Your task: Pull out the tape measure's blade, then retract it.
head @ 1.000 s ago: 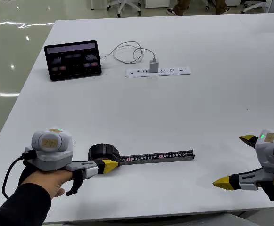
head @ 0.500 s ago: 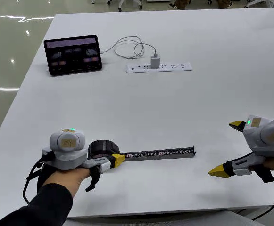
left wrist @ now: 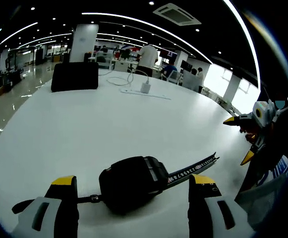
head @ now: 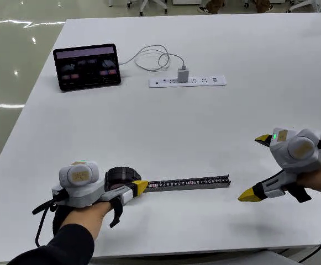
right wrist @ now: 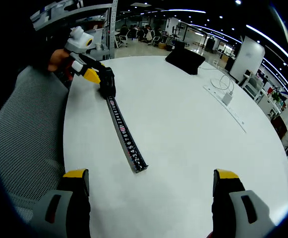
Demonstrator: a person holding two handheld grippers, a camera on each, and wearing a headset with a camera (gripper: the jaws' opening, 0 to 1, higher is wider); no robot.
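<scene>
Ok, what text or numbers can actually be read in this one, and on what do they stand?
"3 4 5 6 7 8": printed numerals along the blade, legible near its free end in the right gripper view; those nearer the case blur.
Tablet: the screen shows rows of content, too small to read.
Power strip: faint markings, too small to read.

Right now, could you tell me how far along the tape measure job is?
Done: the blade lies pulled out on the table. In hand: the case sits between the left gripper's open jaws; the right gripper hangs open near the blade's tip. Left: retracting.
</scene>
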